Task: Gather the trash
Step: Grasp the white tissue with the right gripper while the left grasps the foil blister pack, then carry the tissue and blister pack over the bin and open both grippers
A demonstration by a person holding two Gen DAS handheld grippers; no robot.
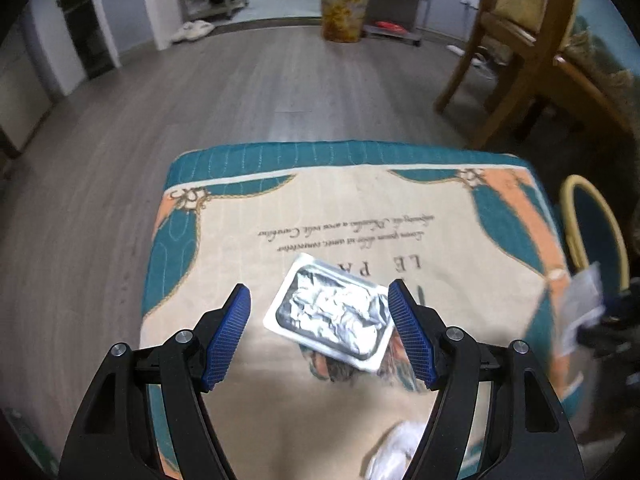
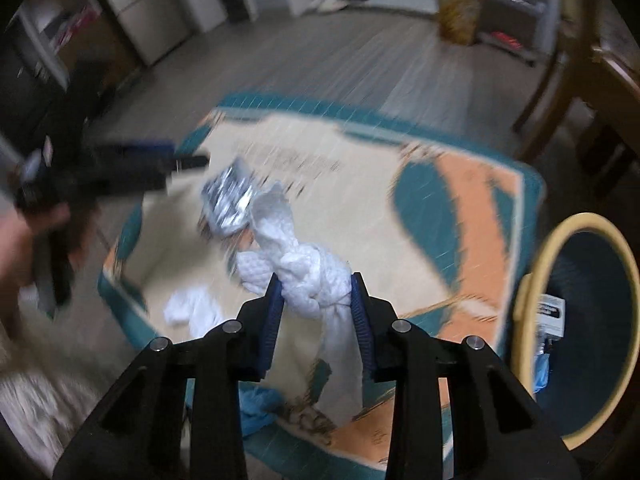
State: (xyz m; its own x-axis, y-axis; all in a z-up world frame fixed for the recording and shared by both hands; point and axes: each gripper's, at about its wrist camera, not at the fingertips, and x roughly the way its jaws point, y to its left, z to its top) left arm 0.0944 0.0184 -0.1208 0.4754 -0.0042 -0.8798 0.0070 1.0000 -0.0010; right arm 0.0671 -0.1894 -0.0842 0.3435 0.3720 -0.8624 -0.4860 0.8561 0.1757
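The right claw (image 2: 316,300) grips a soft, light crumpled tissue (image 2: 308,276) over the table's (image 1: 224,288) middle, while the open left claw (image 1: 320,336) hovers around a thin, crinkly foil packet (image 1: 332,312), best pinched across its stiffer flat edges.

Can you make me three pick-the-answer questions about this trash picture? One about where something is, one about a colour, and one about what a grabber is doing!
1. Where is the foil tray?
A. on the patterned cushion
B. on the floor
C. in the bin

2. What colour are the pads of the left hand-held gripper?
A. red
B. blue
C. yellow

3. What is the right hand-held gripper doing?
A. hanging empty
B. gripping a spoon
C. pinching a white crumpled tissue

Answers: 1 A, it lies on the cushion; 2 B, the ribbed pads are blue; 3 C, tissue sits squeezed between its pads.
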